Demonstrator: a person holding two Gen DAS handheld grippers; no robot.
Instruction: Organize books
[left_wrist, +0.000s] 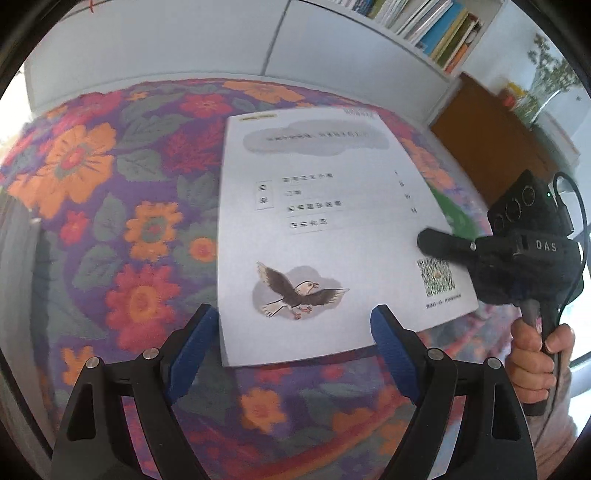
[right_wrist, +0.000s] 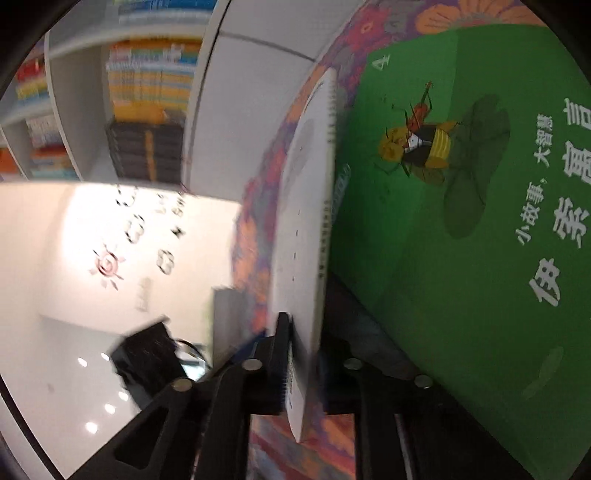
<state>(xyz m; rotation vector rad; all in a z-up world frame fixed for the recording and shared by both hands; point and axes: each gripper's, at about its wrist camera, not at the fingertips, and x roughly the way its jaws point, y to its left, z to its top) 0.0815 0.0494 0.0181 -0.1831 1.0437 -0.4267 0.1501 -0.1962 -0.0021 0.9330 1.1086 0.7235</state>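
Note:
A thin white book (left_wrist: 325, 236) with an eagle drawing and a QR code is held over the floral tablecloth (left_wrist: 110, 206). My left gripper (left_wrist: 291, 354) is open, its blue pads on either side of the book's near edge, not touching it. My right gripper (left_wrist: 428, 240) comes in from the right and is shut on the book's right edge. In the right wrist view the right gripper (right_wrist: 301, 354) clamps the white book (right_wrist: 310, 221) edge-on. A green book (right_wrist: 461, 221) with a bee drawing lies flat beside it; a sliver of the green book (left_wrist: 456, 214) shows under the white one.
White shelves with rows of upright books (left_wrist: 428, 26) stand behind the table; more stacked books (right_wrist: 147, 122) show in the right wrist view. A brown cabinet (left_wrist: 487, 140) with a vase of plants (left_wrist: 546, 85) stands at the right.

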